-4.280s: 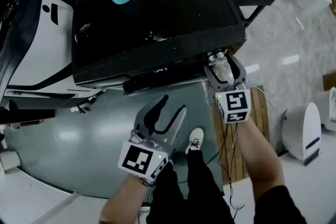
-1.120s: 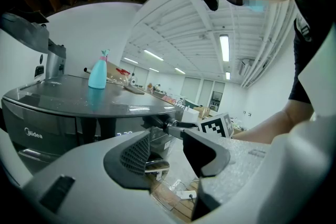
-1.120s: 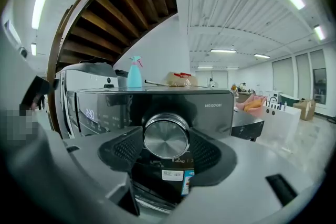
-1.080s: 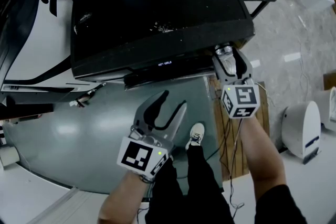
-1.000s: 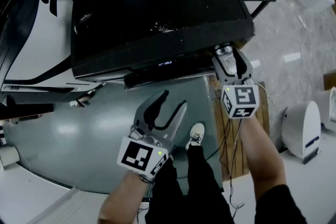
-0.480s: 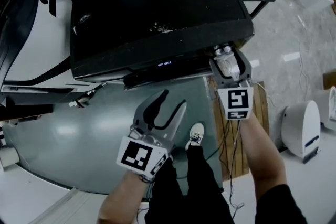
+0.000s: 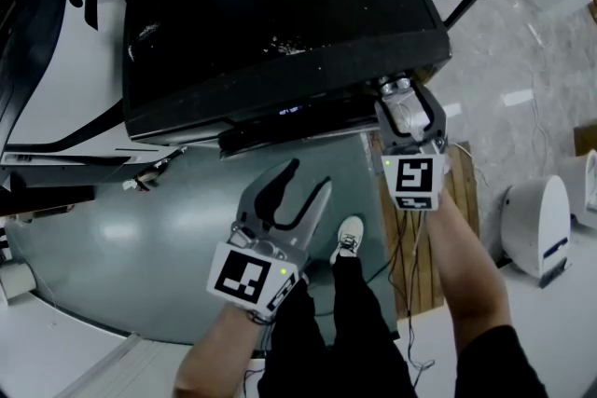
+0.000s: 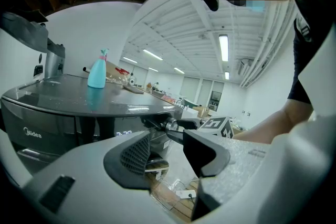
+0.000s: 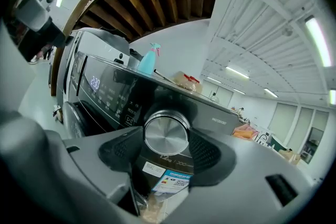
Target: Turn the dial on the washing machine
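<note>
Fingers [image 9: 207, 152] of right gripper [image 7: 403, 105]: closing on dial [image 9: 166, 134] at right end of washing machine [image 7: 280, 23] front, pads meeting its rim, marker cube [image 7: 416, 182] newly squared (re-grip for a further turn, likely); left gripper [image 7: 291, 193] fingers spread, empty.

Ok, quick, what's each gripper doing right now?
Left gripper: open, nothing between its jaws.
Right gripper: jaws closing on the dial, pads against its sides.
</note>
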